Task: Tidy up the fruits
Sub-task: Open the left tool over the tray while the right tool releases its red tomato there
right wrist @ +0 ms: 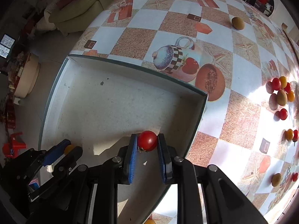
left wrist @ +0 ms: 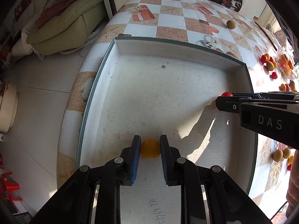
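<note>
A shallow white box (left wrist: 168,44) with a green rim lies on the checked tablecloth; it also shows in the right wrist view (right wrist: 130,67). My left gripper (left wrist: 150,140) is shut on a small orange fruit (left wrist: 150,149) low over the box floor. It shows at the lower left of the right wrist view (right wrist: 72,148). My right gripper (right wrist: 147,138) is shut on a red cherry tomato (right wrist: 147,140) just inside the box's right wall. In the left wrist view it reaches in from the right (left wrist: 224,98) with the tomato (left wrist: 227,93) at its tip.
Loose red, orange and olive fruits (right wrist: 280,93) lie on the table to the right of the box, with more (left wrist: 271,63) beside a glass bowl (left wrist: 286,63). One olive fruit (right wrist: 237,23) sits alone at the far side. A sofa (left wrist: 65,24) stands left of the table.
</note>
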